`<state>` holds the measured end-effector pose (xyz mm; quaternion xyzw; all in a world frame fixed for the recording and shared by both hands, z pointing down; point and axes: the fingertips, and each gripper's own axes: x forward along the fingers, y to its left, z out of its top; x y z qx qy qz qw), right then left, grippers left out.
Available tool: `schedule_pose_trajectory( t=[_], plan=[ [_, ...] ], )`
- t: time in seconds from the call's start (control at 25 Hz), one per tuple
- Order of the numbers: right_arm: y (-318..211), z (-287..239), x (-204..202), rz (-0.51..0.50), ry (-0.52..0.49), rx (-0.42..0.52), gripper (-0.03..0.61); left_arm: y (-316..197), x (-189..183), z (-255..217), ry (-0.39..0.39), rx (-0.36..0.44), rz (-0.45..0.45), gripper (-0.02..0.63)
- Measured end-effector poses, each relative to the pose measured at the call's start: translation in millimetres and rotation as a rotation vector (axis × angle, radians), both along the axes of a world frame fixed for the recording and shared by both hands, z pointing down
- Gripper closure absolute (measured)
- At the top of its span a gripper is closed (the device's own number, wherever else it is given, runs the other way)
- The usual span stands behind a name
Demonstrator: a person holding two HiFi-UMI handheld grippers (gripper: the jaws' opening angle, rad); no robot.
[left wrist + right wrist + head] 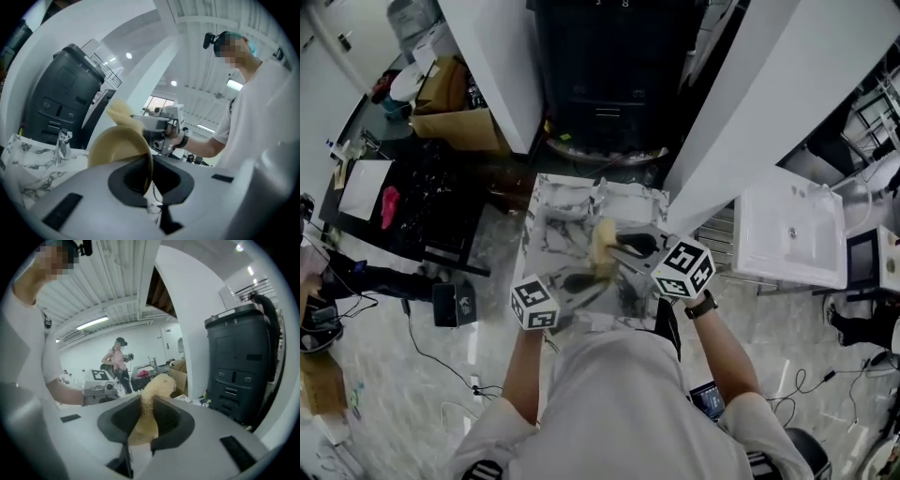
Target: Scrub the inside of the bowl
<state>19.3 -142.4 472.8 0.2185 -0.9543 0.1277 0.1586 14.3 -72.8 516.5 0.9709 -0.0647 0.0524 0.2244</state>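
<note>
A tan bowl [115,147] stands tilted on edge above the marble-patterned table [553,211], and my left gripper [147,177] is shut on its rim. A pale fibrous scrubber [158,386] sticks out from between the jaws of my right gripper [145,422], which is shut on it. In the left gripper view the scrubber [122,112] meets the bowl's upper edge, with the right gripper [157,123] behind it. In the head view bowl and scrubber merge into one tan patch [602,248] between the left gripper [577,286] and the right gripper [628,248]. The bowl's inside is hidden.
A big black machine [605,66] stands beyond the table between white columns [497,56]. A small crumpled metallic piece [61,140] lies on the table. A white sink [787,234] is at right, a cardboard box [455,108] at back left. Another person [117,362] stands far off.
</note>
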Motion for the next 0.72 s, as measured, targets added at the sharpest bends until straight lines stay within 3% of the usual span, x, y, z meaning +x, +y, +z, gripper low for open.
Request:
schedule_pose_trajectory(
  t=[0.16, 0.28, 0.48, 0.56, 0.72],
  plan=[
    [-18, 10, 19, 0.067, -0.044, -0.069, 0.492, 20, -2, -18, 0.063, 0.048, 0.084, 0.597],
    [-16, 29, 27, 0.066, -0.052, -0.128, 0.492, 31, -2, -40, 0.167, 0.067, 0.103, 0.597],
    [20, 50, 12, -0.059, -0.181, -0.256, 0.492, 21, -6, -80, 0.407, 0.022, 0.015, 0.598],
    [38, 50, 1, -0.098, -0.228, -0.272, 0.492, 7, -7, -88, 0.437, 0.003, -0.046, 0.597],
    [57, 43, -9, -0.067, -0.255, -0.264, 0.492, -15, -9, -90, 0.432, -0.029, -0.123, 0.597]
  ],
)
